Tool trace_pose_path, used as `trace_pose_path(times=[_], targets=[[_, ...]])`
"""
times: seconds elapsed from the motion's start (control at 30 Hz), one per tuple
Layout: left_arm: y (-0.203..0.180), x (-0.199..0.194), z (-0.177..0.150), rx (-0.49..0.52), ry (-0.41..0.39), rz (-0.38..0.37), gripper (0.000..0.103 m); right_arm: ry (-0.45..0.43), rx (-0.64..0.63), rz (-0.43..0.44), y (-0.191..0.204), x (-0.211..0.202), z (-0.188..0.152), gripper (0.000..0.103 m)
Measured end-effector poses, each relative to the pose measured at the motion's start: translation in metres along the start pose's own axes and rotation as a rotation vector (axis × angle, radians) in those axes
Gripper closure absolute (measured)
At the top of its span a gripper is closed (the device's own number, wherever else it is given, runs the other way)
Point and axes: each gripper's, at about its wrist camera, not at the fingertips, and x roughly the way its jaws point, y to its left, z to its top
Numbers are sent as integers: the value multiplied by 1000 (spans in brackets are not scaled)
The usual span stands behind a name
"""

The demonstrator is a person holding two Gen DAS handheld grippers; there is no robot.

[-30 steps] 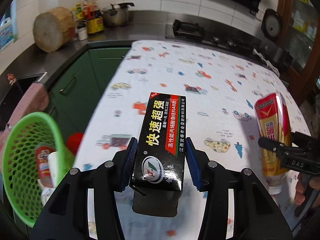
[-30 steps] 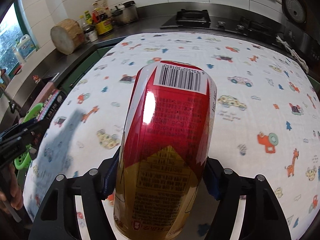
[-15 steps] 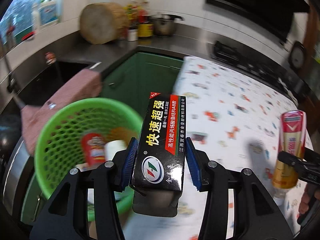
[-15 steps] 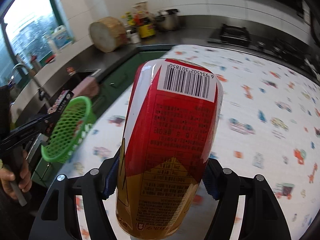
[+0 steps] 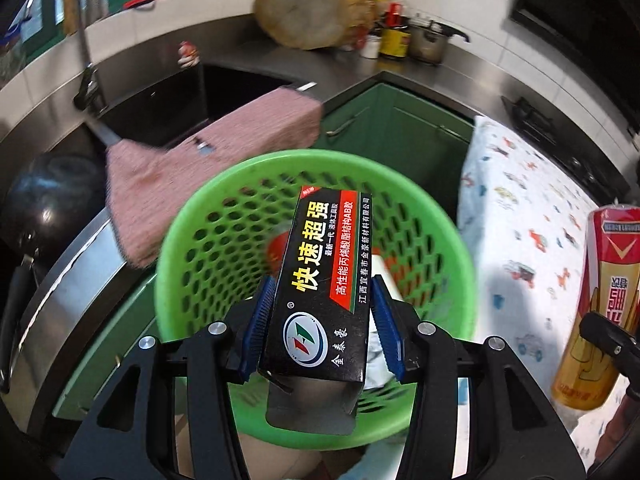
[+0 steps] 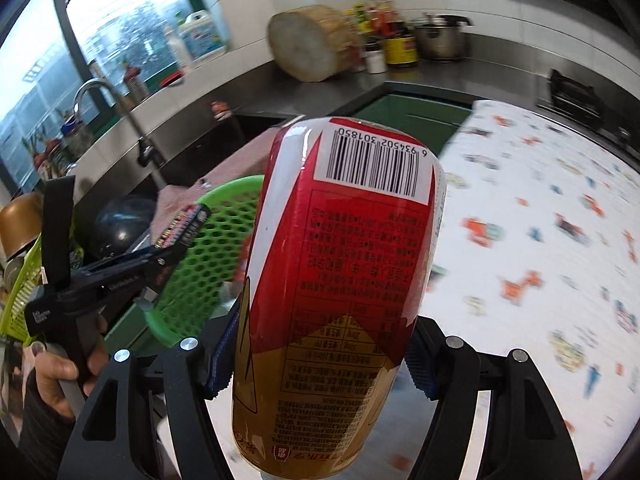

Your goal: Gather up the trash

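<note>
So right now both hands are loaded. The left gripper (image 5: 322, 330) has its blue-padded fingers (image 5: 262, 330) clamped on the sides of a black glue box (image 5: 326, 276), the one with yellow Chinese lettering and a red stripe, open flap at the near end. From the left wrist view that box hangs right over the mouth of the green basket (image 5: 200, 248), which sits off the edge of the tabletop (image 5: 516, 216) next to the green cabinets (image 5: 404, 128). Some stuff is already lying in the basket, something red and something white, but most of it is hidden behind the box so I can't say what.

The right gripper (image 6: 322, 364) is pinching a red and gold can (image 6: 340, 264), fingers pressed on both sides of it, barcode facing up at the far end. It's over the tabletop edge, the one with the white cartoon-print cloth. In the right wrist view you can see the left gripper off to the left, held by a hand (image 6: 60, 372) in a dark sleeve, with the box tip above the basket rim.

Behind the basket a pink cloth (image 5: 208, 160) is draped over the edge of the sink (image 5: 168, 108), with a faucet (image 5: 78, 28) beside it. Farther back a round wooden chopping block (image 5: 312, 12) leans at the wall by some bottles and a metal pot (image 5: 430, 42).
</note>
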Motion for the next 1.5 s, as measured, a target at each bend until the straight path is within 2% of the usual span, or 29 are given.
trace_pose_path(times=[0.17, 0.27, 0.33, 0.4, 0.43, 0.53, 0.7, 0.83, 1.03, 1.23, 1.3, 1.5], targets=[[23, 2, -3, -51, 10, 6, 54, 24, -43, 34, 37, 32, 8, 36], [34, 1, -6, -74, 10, 6, 47, 36, -73, 57, 60, 48, 12, 36], [39, -1, -6, -86, 9, 5, 46, 42, -90, 66, 72, 56, 14, 36], [47, -3, -8, -112, 8, 0, 39, 47, -103, 79, 83, 63, 18, 36], [50, -5, -8, -125, 3, -1, 36, 49, -102, 90, 85, 65, 19, 36], [58, -10, -11, -147, -8, -5, 35, 40, -97, 121, 91, 65, 22, 30], [64, -19, -13, -166, -19, -10, 33, 10, -148, 113, 100, 50, 20, 23], [64, -29, -16, -171, -37, -7, 29, -7, -172, 100, 96, 29, 11, 23], [43, -52, -26, -123, -77, -11, 24, -32, -154, 65, 74, -9, -11, 19], [10, -76, -41, -63, -107, -52, 20, -78, -113, -28, 47, -51, -38, 15], [-2, -82, -46, -41, -115, -65, 13, -89, -95, -77, 35, -64, -50, 12], [-47, -108, -61, 50, -172, -92, 6, -84, -55, -179, 9, -91, -84, 10]])
